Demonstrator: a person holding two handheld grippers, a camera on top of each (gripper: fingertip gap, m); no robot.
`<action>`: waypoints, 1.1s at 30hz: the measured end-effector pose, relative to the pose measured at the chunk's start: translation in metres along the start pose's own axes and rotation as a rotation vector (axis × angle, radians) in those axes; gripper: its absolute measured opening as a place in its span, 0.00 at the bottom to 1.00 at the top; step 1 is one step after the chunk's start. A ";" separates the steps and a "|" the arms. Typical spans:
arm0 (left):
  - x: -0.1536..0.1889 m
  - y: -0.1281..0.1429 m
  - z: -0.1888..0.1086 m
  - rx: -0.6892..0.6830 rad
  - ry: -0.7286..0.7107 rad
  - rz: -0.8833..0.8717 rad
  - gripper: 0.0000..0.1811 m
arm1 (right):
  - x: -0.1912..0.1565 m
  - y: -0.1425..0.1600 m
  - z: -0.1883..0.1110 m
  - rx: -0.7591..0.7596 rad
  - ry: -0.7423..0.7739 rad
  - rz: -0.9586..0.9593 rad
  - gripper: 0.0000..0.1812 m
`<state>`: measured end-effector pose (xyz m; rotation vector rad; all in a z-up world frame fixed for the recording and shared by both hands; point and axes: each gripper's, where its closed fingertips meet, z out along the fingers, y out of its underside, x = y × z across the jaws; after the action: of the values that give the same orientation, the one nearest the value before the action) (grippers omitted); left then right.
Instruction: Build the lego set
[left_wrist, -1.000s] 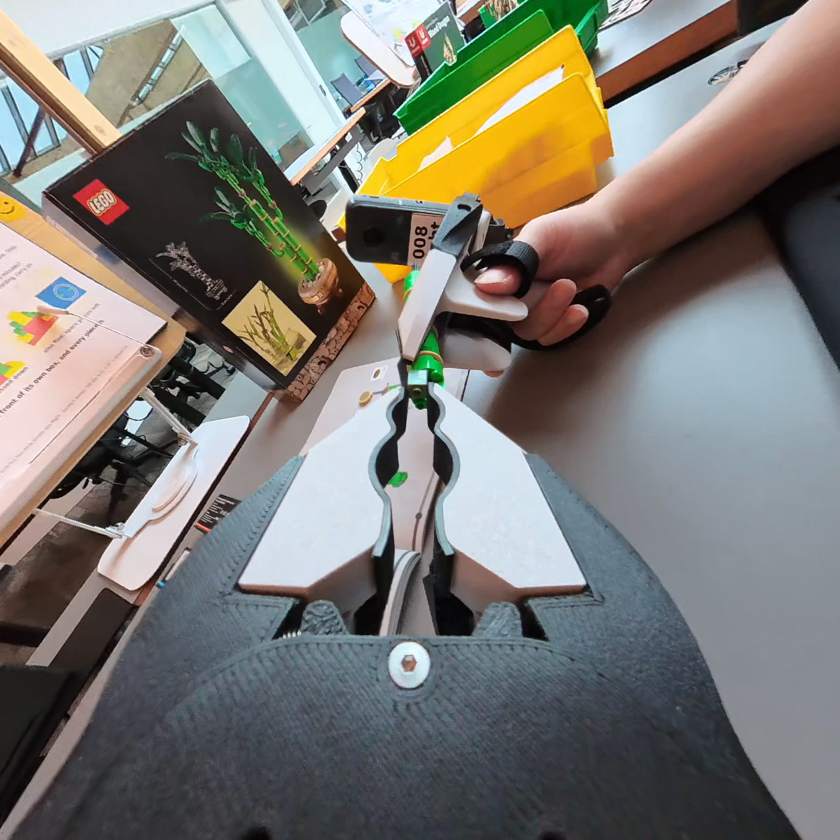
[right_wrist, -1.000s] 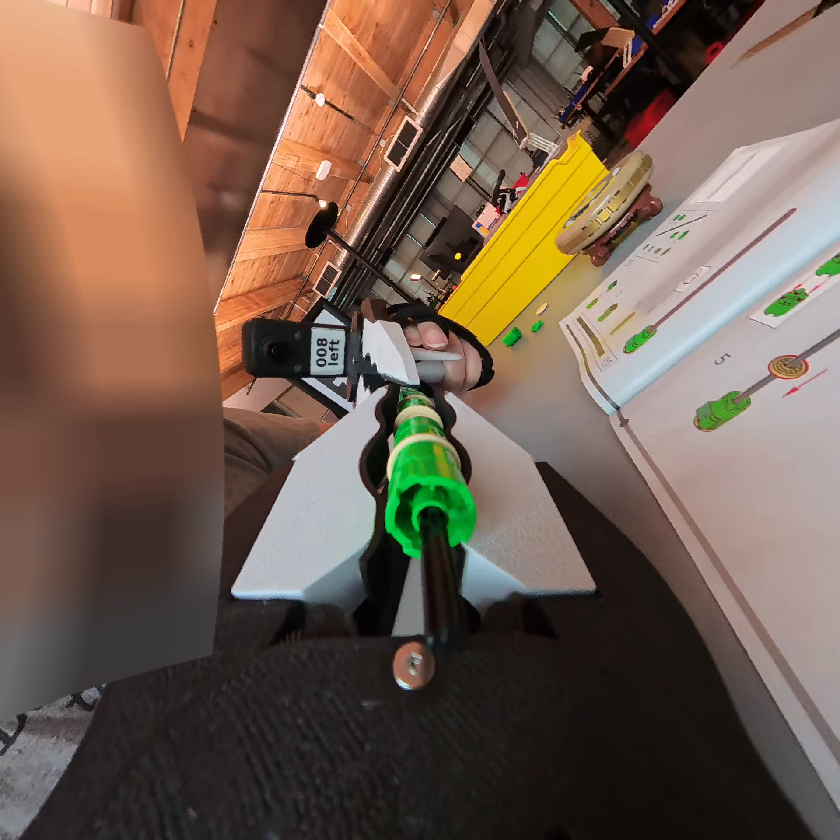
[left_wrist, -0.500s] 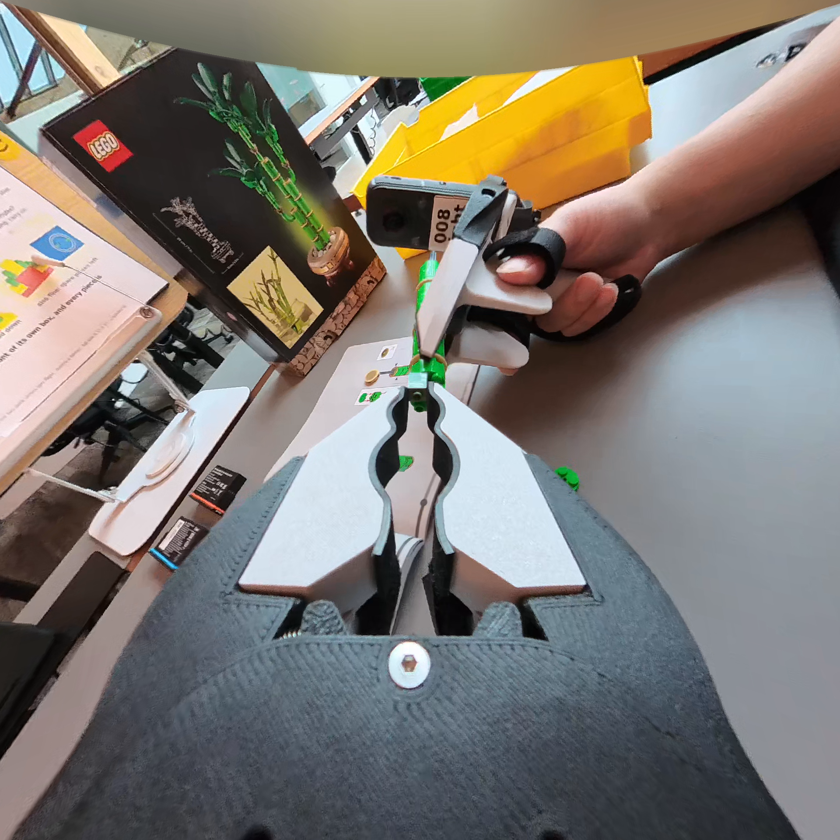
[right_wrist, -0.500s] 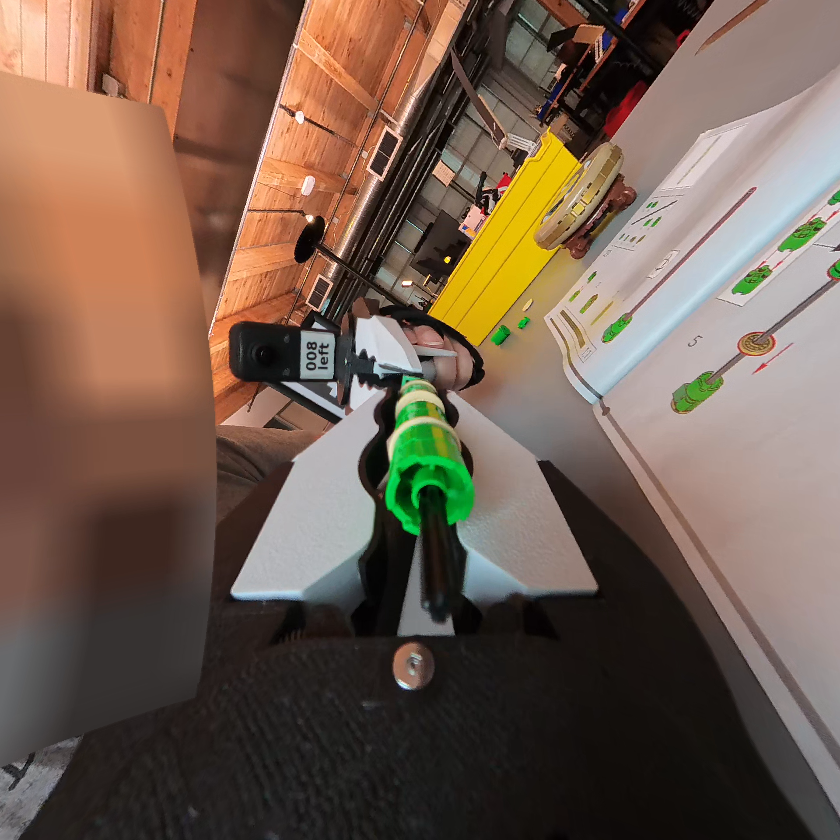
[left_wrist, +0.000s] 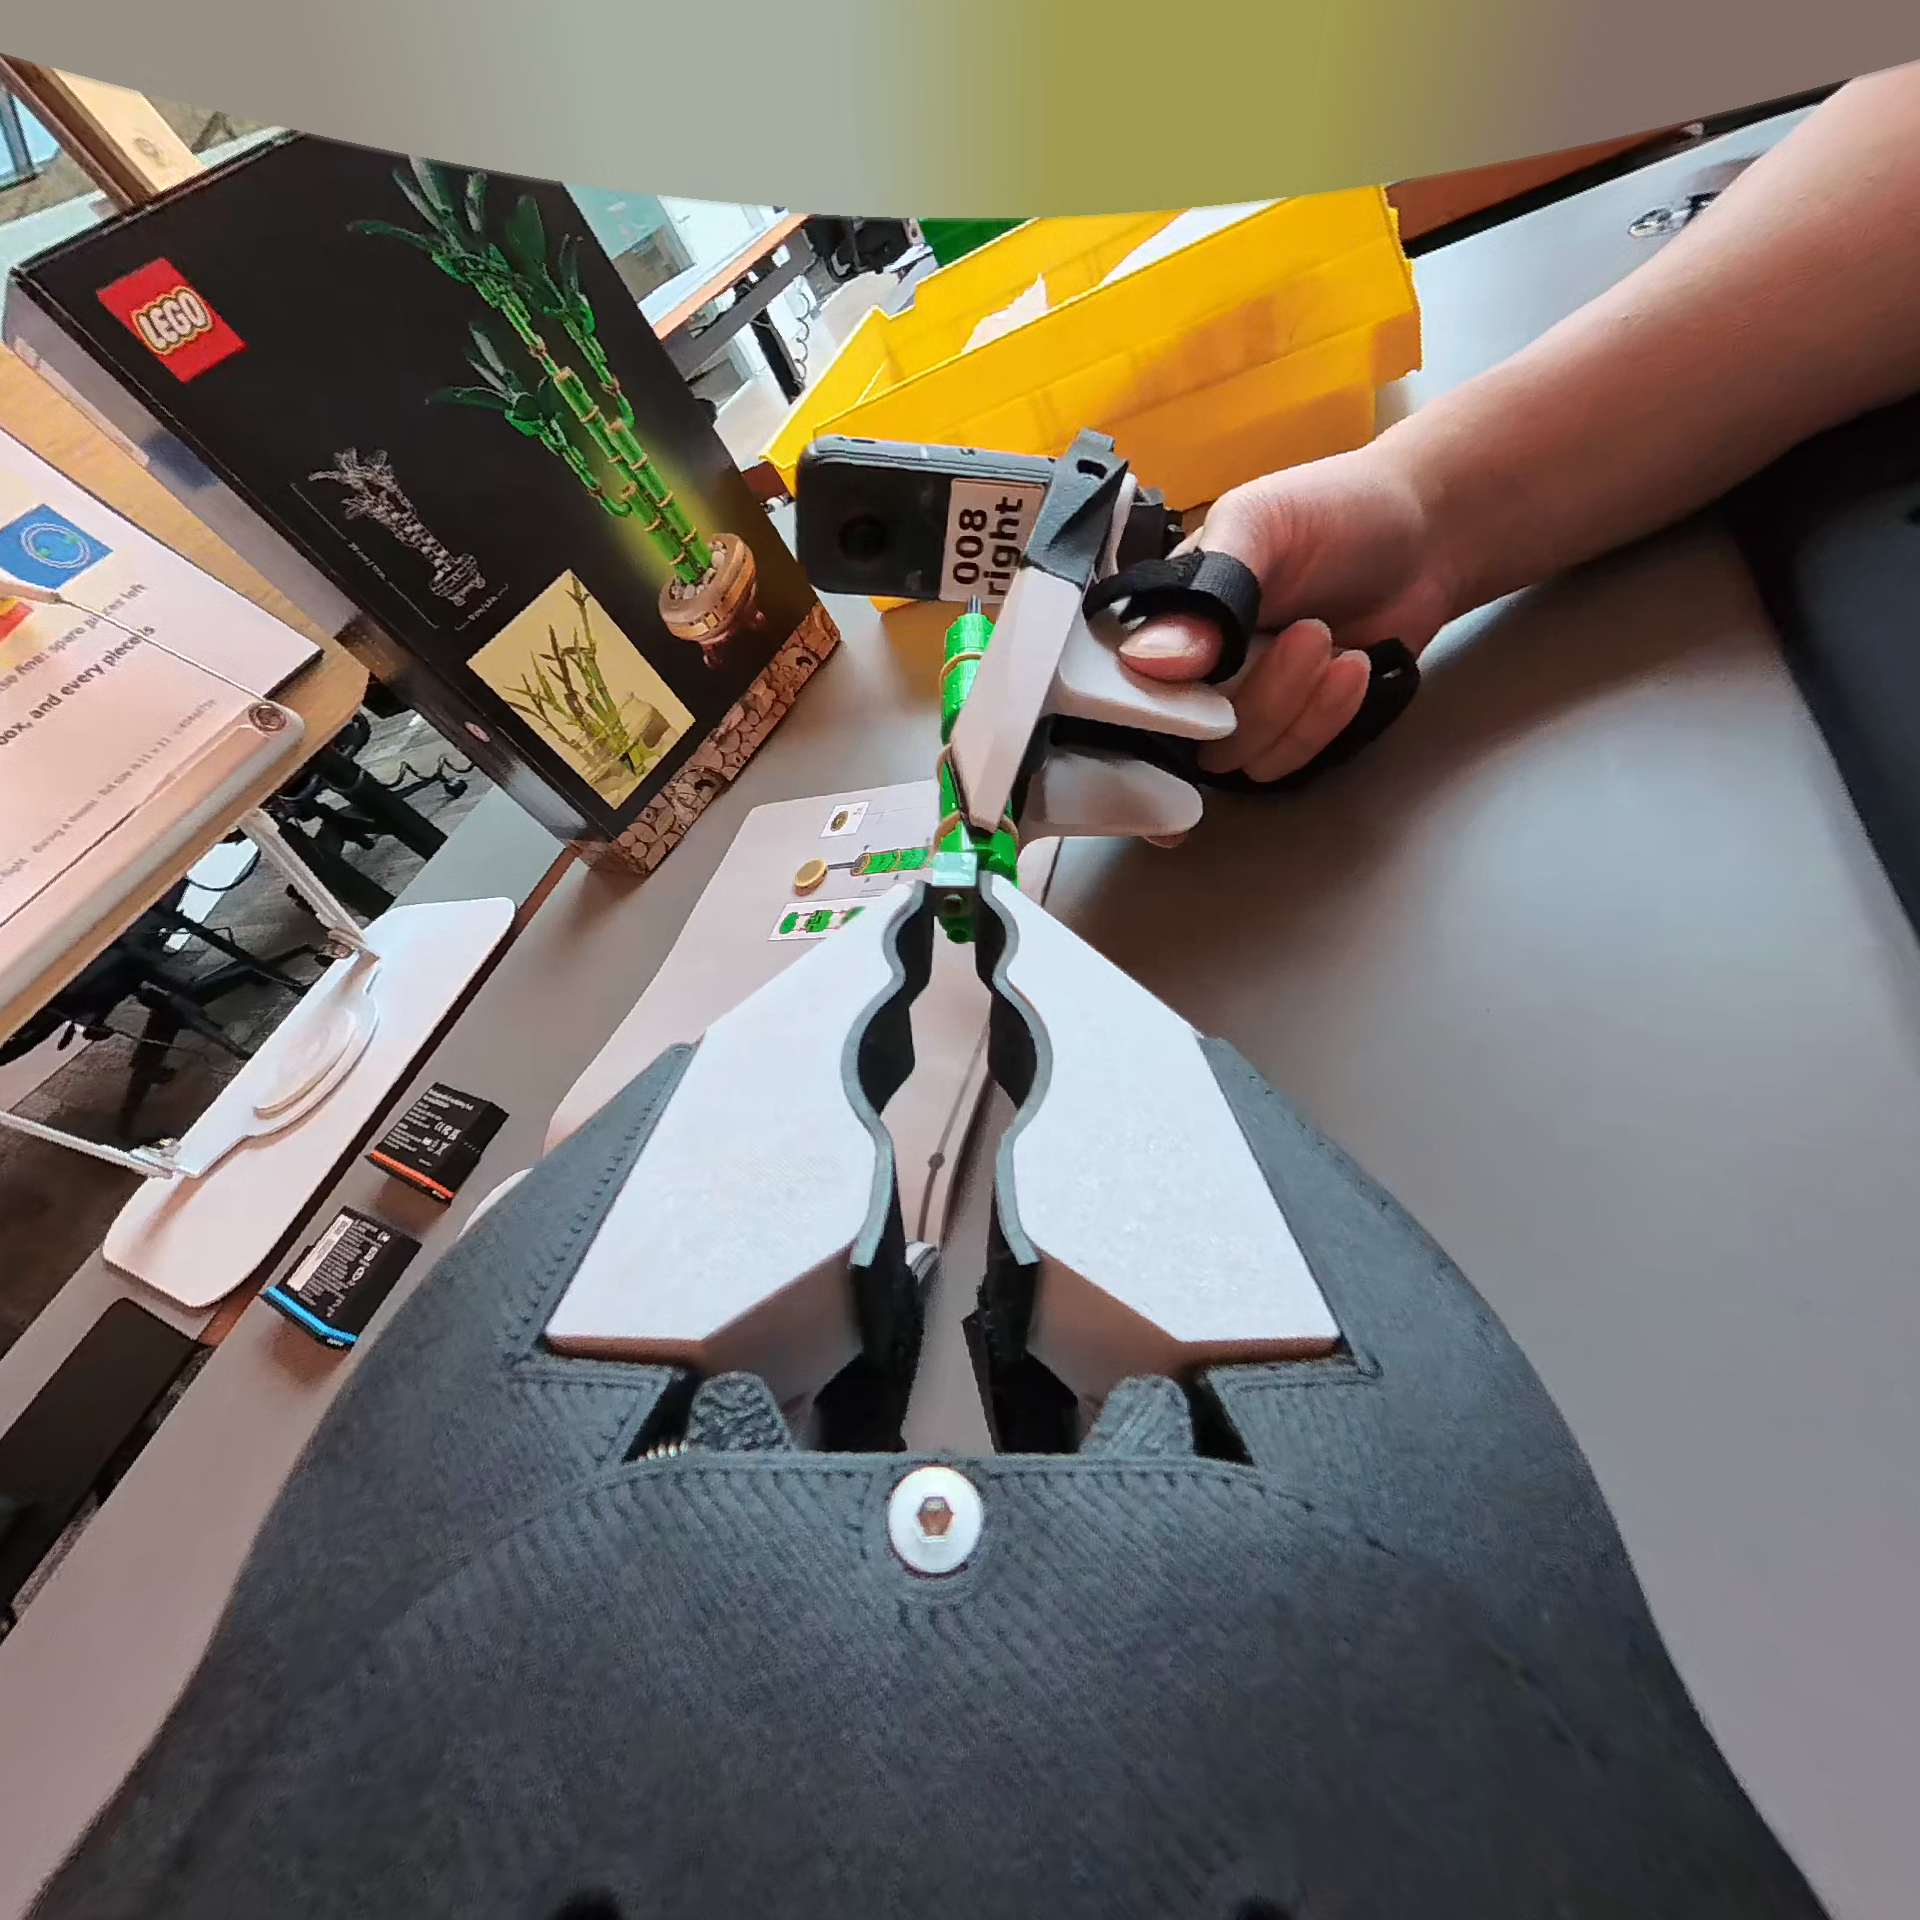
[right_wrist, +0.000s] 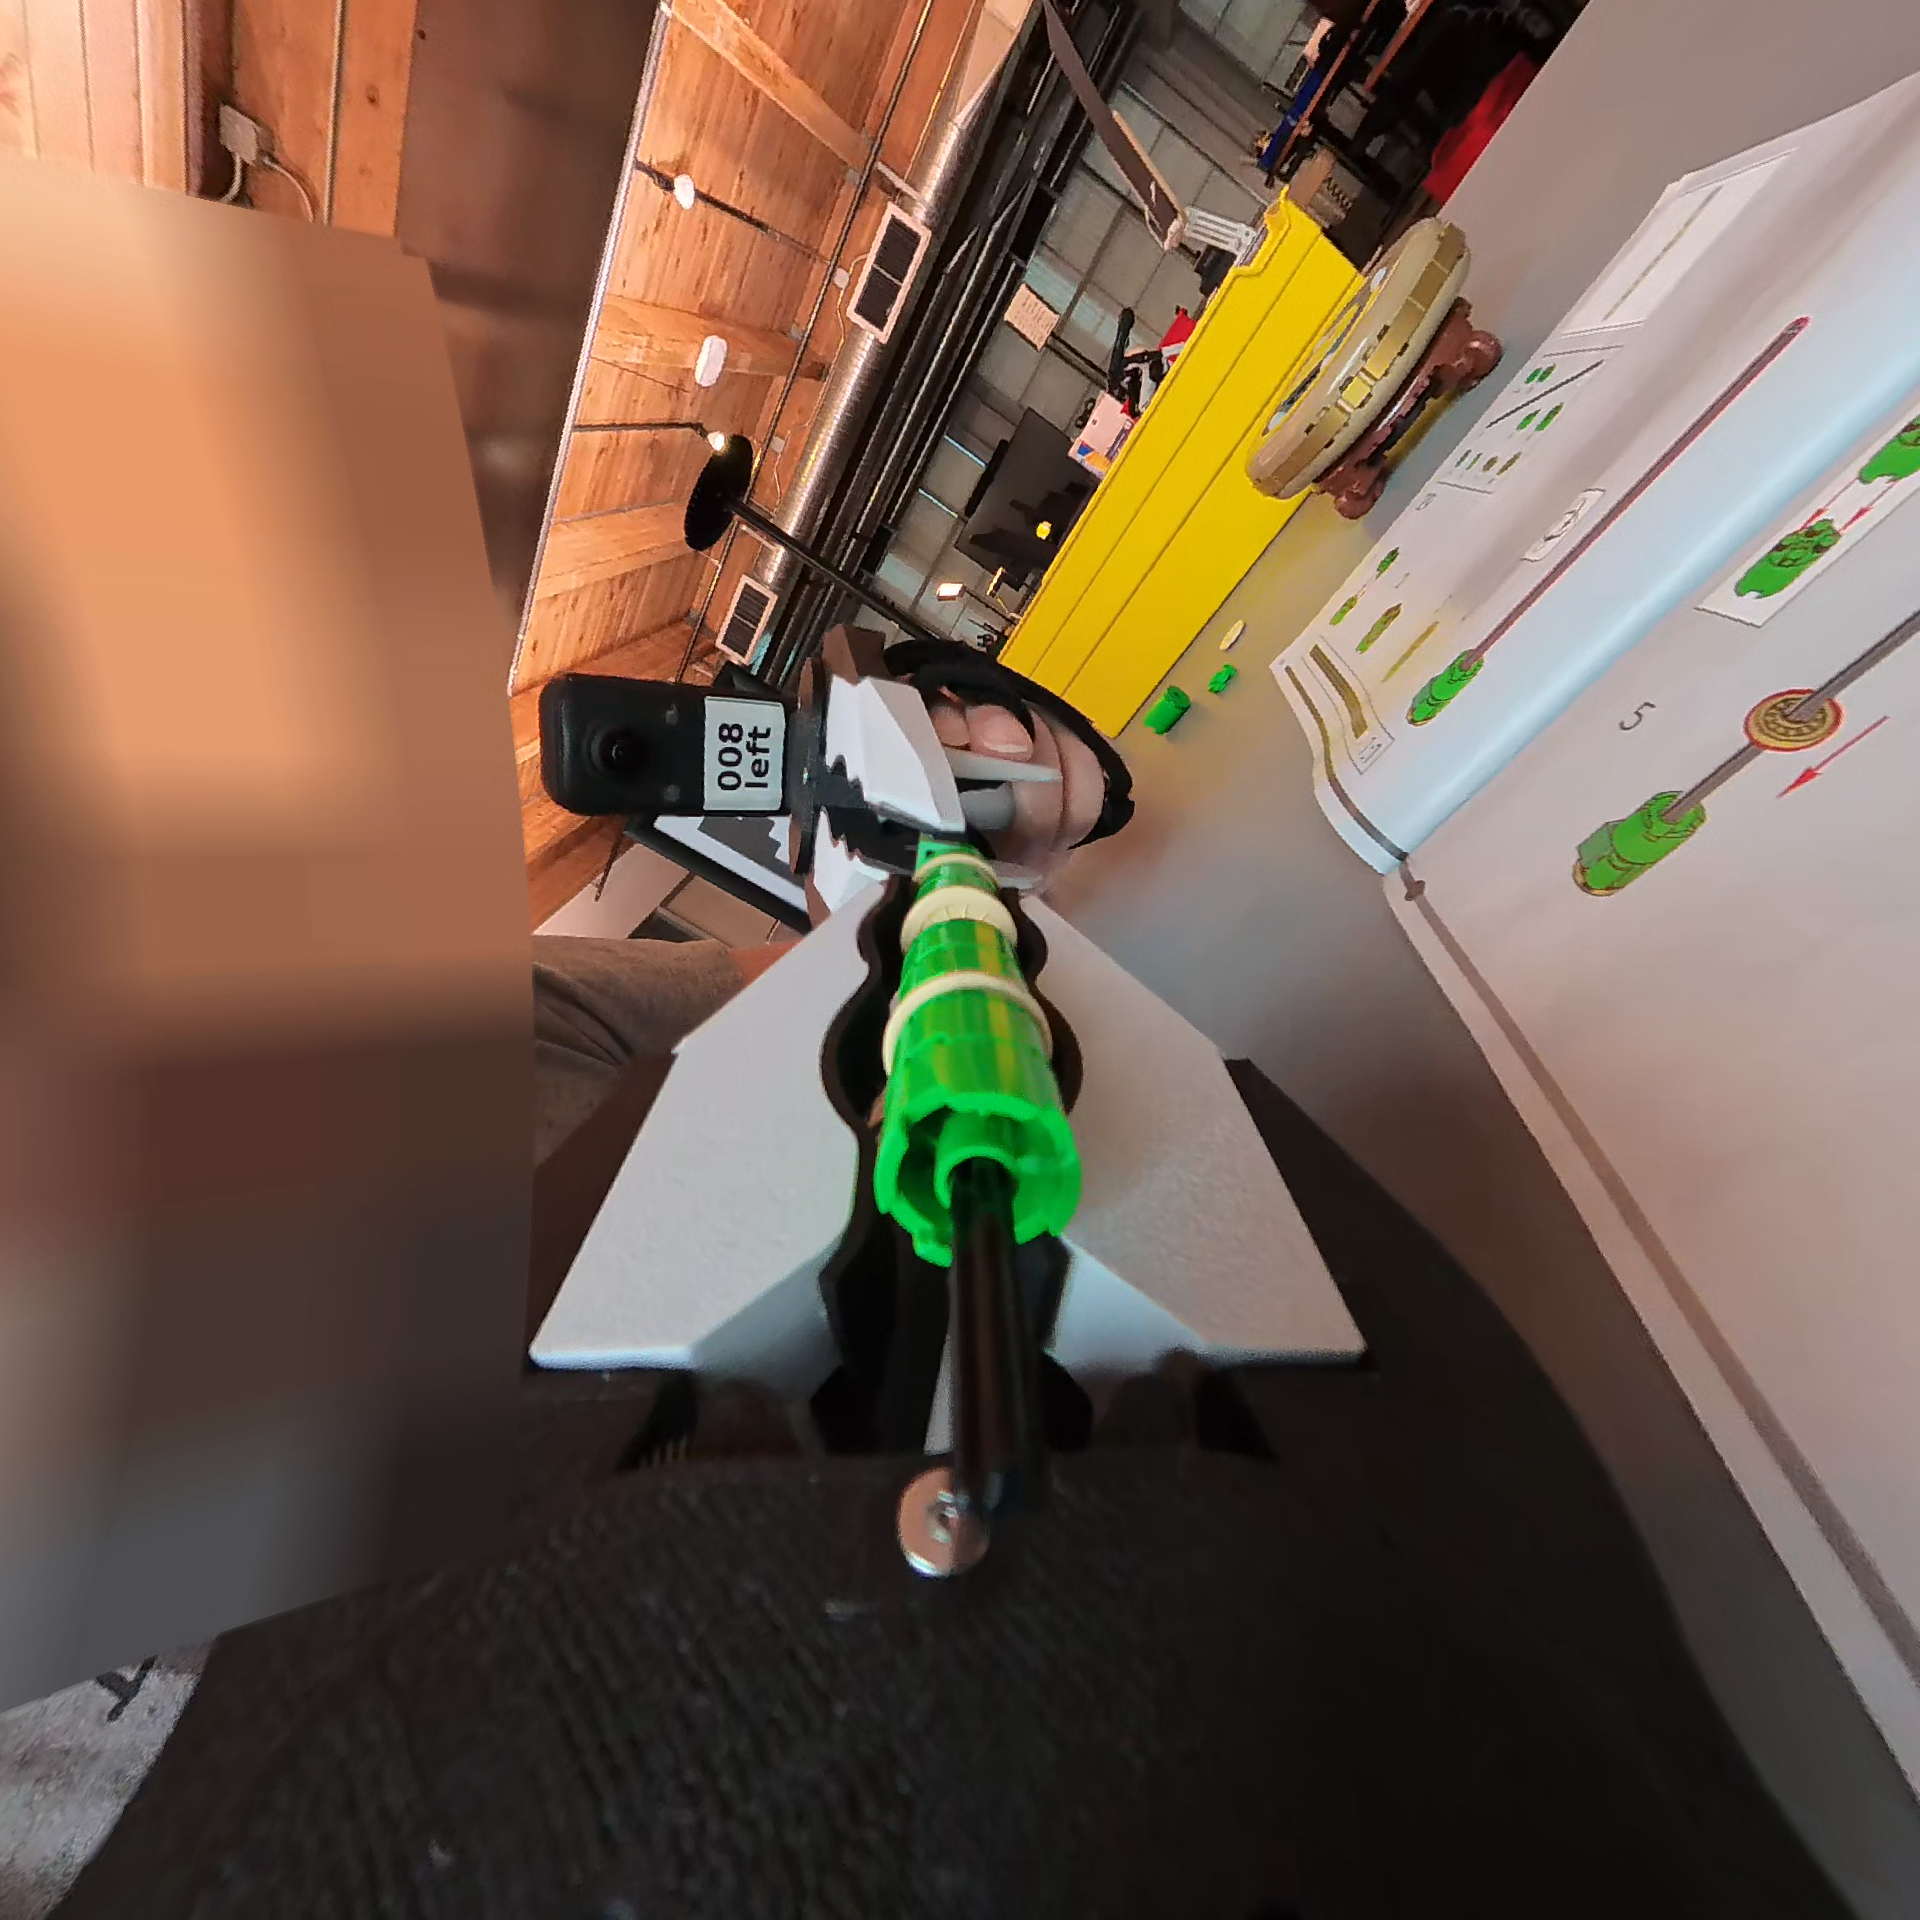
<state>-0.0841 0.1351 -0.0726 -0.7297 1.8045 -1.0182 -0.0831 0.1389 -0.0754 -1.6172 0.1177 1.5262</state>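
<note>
A green bamboo stalk (right_wrist: 971, 1049) with tan rings sits on a black rod (right_wrist: 987, 1340). My right gripper (right_wrist: 951, 914) is shut on the stalk, which runs along its fingers above the grey table. My left gripper (left_wrist: 954, 902) is shut on the stalk's far end piece (left_wrist: 956, 920), facing the right gripper tip to tip. In the left wrist view the right gripper (left_wrist: 997, 748) and the hand (left_wrist: 1309, 623) holding it stand just beyond, with the stalk (left_wrist: 961, 686) along its finger. The left gripper (right_wrist: 883, 790) shows in the right wrist view at the stalk's far end.
The open instruction booklet (right_wrist: 1683, 665) lies on the table under the grippers. A set box (left_wrist: 416, 468) stands at the left, yellow bins (left_wrist: 1143, 343) behind. A tan and brown pot base (right_wrist: 1361, 353) and loose green pieces (right_wrist: 1169, 712) lie near the bins. Two small black packs (left_wrist: 436, 1127) lie at the table's left edge.
Both grippers keep their hold on the stalk. The left wrist view has tipped downward, showing more of the table and booklet; the joined grippers shifted slightly.
</note>
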 end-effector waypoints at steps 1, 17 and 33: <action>0.000 0.000 0.000 -0.001 0.002 0.001 0.02 | 0.000 0.001 0.000 -0.008 -0.001 -0.004 0.08; 0.004 0.001 -0.001 0.004 0.018 0.000 0.02 | 0.000 0.006 0.001 -0.041 0.012 -0.030 0.08; 0.001 0.005 0.001 -0.022 -0.016 0.007 0.02 | 0.004 0.005 0.001 -0.029 0.055 -0.043 0.08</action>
<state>-0.0836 0.1358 -0.0775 -0.7422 1.8062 -0.9862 -0.0860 0.1383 -0.0819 -1.6743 0.0906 1.4573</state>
